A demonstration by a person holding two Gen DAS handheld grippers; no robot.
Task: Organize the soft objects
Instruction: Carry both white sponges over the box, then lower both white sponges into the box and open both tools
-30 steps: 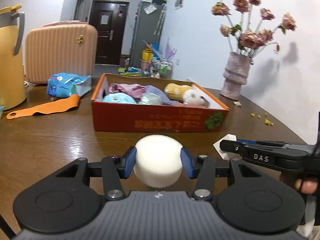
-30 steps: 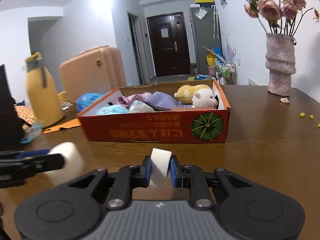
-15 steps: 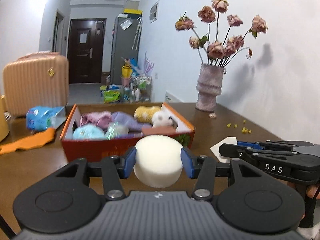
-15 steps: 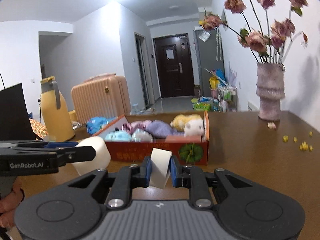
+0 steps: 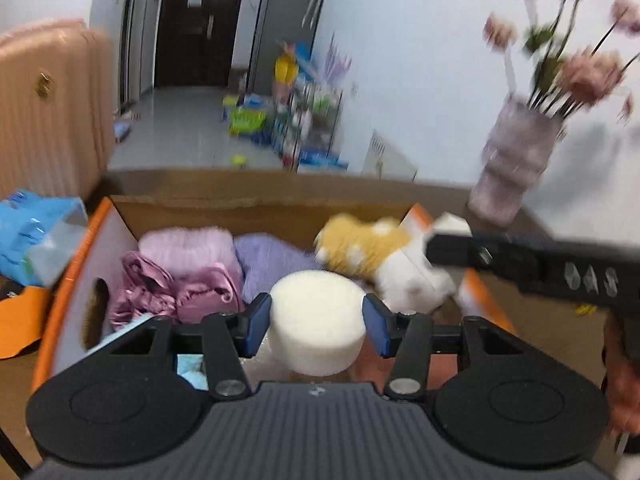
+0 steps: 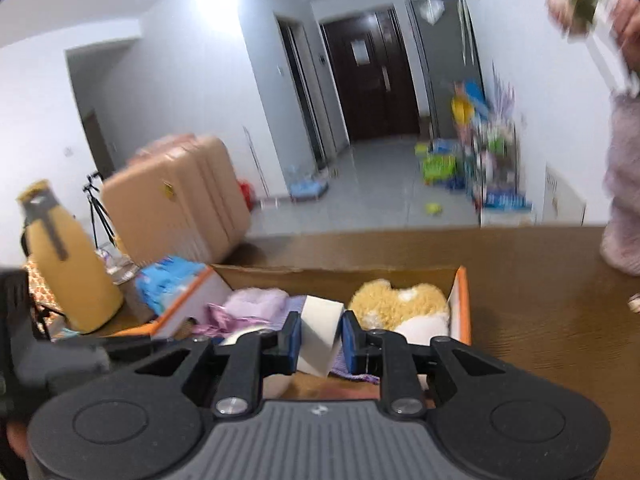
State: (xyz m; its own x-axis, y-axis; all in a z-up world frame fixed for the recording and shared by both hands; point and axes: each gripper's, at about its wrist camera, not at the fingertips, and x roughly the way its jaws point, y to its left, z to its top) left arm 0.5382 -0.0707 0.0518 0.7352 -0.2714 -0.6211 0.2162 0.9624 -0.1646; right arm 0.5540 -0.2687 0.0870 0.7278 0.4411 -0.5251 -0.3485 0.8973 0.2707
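Note:
My left gripper is shut on a round white sponge and hangs over the open orange cardboard box. In the box lie pink cloths, a lilac cloth and a yellow-and-white plush toy. My right gripper is shut on a white sponge block, also above the box, near the plush toy. In the left wrist view the right gripper's fingers reach in from the right over the box's right end. The view is blurred by motion.
The box stands on a brown wooden table. A vase of pink flowers stands at the right behind it. Left of the box are a blue packet, an orange strip, a yellow jug and a peach suitcase.
Both grippers have moved forward from in front of the box to above it, side by side. Each keeps hold of its sponge.

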